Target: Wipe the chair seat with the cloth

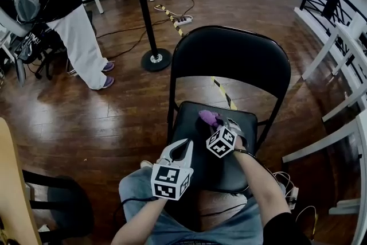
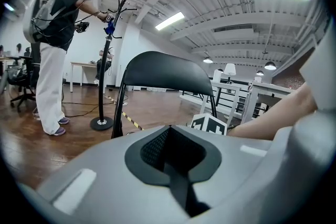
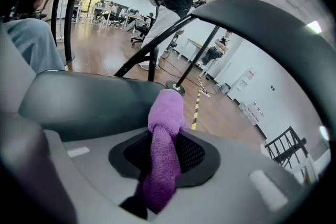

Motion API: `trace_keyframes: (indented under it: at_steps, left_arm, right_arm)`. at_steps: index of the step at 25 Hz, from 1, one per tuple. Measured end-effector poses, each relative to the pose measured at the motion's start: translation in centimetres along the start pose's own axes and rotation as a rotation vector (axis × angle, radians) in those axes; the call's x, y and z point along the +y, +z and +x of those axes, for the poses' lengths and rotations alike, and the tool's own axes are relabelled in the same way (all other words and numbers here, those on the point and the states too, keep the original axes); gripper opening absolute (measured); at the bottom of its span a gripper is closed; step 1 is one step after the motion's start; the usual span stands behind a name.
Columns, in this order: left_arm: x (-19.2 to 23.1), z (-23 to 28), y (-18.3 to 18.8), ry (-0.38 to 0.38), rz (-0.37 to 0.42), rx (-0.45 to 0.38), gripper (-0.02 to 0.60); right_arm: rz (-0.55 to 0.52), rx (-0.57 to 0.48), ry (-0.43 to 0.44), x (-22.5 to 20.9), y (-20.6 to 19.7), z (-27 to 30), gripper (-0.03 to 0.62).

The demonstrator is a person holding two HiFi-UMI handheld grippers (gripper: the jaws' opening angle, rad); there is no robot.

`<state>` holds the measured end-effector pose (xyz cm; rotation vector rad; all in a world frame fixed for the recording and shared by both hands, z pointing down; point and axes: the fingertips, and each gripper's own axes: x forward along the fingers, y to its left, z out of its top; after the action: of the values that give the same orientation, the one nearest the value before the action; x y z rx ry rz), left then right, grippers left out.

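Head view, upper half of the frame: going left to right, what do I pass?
standing person → coat stand base → black chair → white railing

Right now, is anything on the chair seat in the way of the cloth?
Nothing visible. The right gripper holds the purple cloth over the bare black seat. The left gripper, shut and empty, is by the seat's front-left edge.

Head view looks steeply down on the chair (image 1: 229, 60); both gripper views sit low beside its seat, facing its backrest.
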<state>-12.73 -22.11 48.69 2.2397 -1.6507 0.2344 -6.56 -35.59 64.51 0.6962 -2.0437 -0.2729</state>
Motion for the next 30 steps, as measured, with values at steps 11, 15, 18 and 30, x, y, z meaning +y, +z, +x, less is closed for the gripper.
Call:
trace_keyframes:
  at_steps: [11, 15, 18, 30]
  left_arm:
    - [-1.0, -2.0, 0.4, 0.028, -0.006, -0.033, 0.004]
    - [-1.4, -2.6, -0.1, 0.035, -0.009, -0.033, 0.003]
    - [-1.6, -2.9, -0.5, 0.035, -0.011, -0.029, 0.004]
    - [-3.3, -3.2, -1.3, 0.024, -0.008, -0.019, 0.004]
  right_arm:
    - [-0.021, -0.045, 0.059, 6.5, -0.3, -6.0, 0.091]
    - [-0.009, -0.071, 0.081, 8.7, -0.5, -8.5, 0.091]
    - [-0.003, -0.080, 0.102, 10.9, -1.0, -10.1, 0.091]
    - [-0.014, -0.124, 0.184, 18.1, -2.0, -15.1, 0.091]
